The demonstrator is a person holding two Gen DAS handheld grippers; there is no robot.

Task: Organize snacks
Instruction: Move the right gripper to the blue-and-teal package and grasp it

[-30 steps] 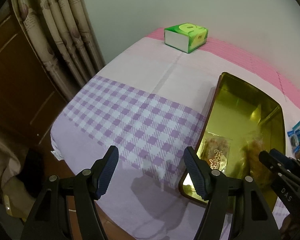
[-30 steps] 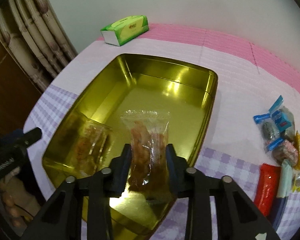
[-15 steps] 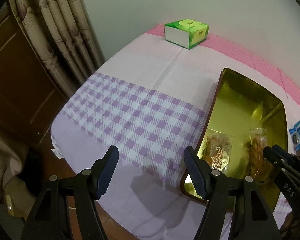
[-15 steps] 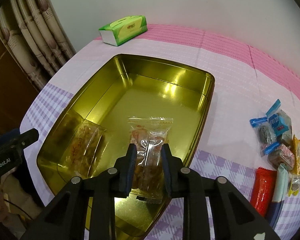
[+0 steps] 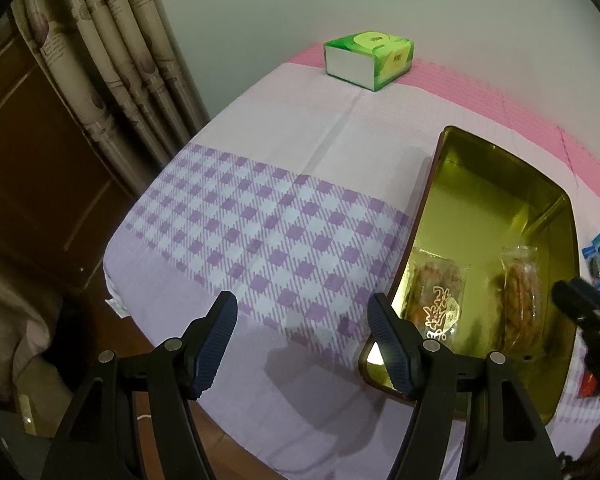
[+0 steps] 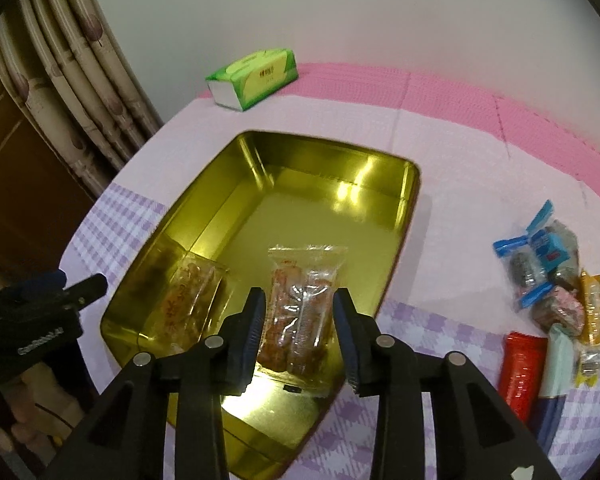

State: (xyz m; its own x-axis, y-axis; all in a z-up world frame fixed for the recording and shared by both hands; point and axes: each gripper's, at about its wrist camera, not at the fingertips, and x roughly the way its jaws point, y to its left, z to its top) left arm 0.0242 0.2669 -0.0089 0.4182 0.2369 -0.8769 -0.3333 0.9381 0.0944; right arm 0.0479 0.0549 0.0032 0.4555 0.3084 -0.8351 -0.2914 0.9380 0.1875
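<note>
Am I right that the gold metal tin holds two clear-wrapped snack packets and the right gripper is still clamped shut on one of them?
Not quite. The gold metal tin does hold two clear-wrapped snack packets, but the right gripper is open; in the right wrist view its fingers stand apart on either side of the packet lying in the tin.

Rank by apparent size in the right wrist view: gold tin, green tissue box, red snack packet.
1. gold tin, largest by far.
2/3. green tissue box and red snack packet look similar; the box sits farther away, so unranked.
</note>
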